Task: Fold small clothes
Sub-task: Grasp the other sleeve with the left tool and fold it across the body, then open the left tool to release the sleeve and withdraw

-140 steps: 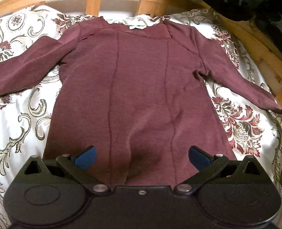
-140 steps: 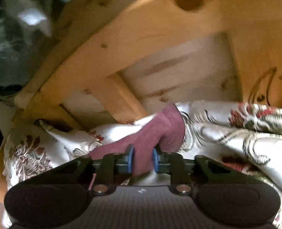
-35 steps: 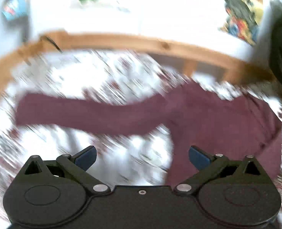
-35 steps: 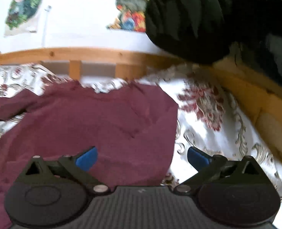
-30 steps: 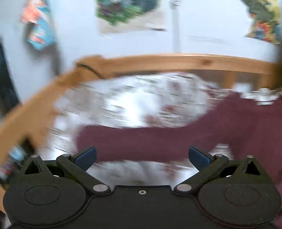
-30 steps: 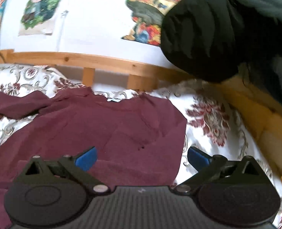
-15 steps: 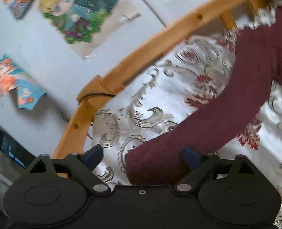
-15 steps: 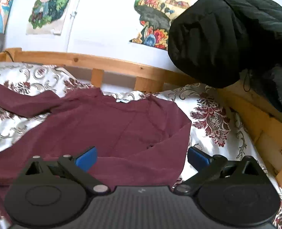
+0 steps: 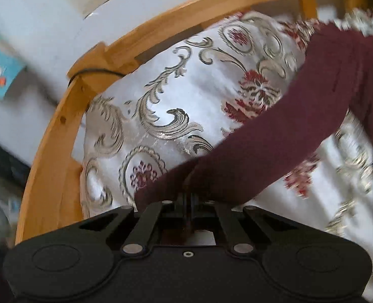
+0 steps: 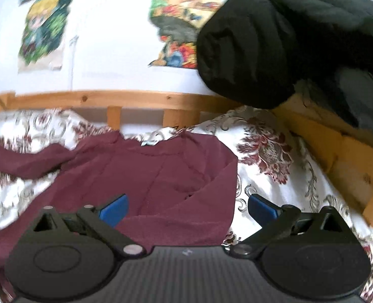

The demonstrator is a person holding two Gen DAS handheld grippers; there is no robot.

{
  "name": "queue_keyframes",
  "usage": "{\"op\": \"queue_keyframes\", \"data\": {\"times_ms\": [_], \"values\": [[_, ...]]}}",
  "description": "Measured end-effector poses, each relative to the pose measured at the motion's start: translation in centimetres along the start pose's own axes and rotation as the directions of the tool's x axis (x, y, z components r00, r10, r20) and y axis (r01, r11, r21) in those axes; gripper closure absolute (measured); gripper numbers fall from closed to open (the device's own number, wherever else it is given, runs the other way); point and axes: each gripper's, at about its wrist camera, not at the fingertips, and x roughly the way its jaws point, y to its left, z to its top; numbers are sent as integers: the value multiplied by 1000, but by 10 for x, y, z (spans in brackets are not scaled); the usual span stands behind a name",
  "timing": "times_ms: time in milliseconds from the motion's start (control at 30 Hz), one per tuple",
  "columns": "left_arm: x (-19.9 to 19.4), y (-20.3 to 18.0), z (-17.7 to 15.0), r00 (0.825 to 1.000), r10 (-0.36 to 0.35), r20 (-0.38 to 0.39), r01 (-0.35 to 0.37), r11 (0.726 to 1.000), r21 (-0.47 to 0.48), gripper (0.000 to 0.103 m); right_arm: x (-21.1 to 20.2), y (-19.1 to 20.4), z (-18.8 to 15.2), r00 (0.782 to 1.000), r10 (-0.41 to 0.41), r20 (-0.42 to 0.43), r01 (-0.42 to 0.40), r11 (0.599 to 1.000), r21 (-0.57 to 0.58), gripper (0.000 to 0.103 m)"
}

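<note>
A maroon long-sleeved top (image 10: 161,184) lies on a white bedcover with red flowers (image 9: 176,96). Its right sleeve is folded in over the body. Its left sleeve (image 9: 274,136) runs out toward the bed's left corner. My left gripper (image 9: 189,197) is shut on the cuff end of that sleeve, and the cloth bunches up around the closed fingers. My right gripper (image 10: 186,208) hovers open over the lower right part of the top, with nothing between its blue pads (image 10: 114,208).
A curved wooden bed rail (image 9: 141,32) with a black cable (image 9: 93,72) borders the left corner. Posters (image 10: 42,27) hang on the white wall. A black padded jacket (image 10: 274,38) hangs over the right rail (image 10: 337,151).
My left gripper swung left to the sleeve's cuff, dropped onto it and shut on the cloth. My right gripper rose a little and stayed open over the top.
</note>
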Motion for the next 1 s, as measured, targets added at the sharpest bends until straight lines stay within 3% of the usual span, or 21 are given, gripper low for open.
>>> {"op": "queue_keyframes", "data": {"times_ms": [100,267,500,667,800,1000], "values": [[-28,2,5,997,-74,-28,71,991,-110,102,0,-18,4,1000,14,-4,-13,995,103,0],[-79,-21,12,979,-202,-14,196,963,-184,102,3,-54,3,999,31,-45,-16,952,307,0],[-151,-101,19,928,-370,34,371,915,-158,102,1,-85,-6,996,5,-90,32,914,405,0],[-192,-180,27,910,-408,75,413,908,-68,102,-3,-93,-6,995,21,-97,20,914,405,0],[-203,-247,33,895,-443,61,445,895,-26,102,-8,-98,-5,996,15,-94,24,918,396,0],[-190,-320,37,898,-440,23,441,897,-21,102,-9,-121,-8,994,8,-107,41,893,447,0]]}}
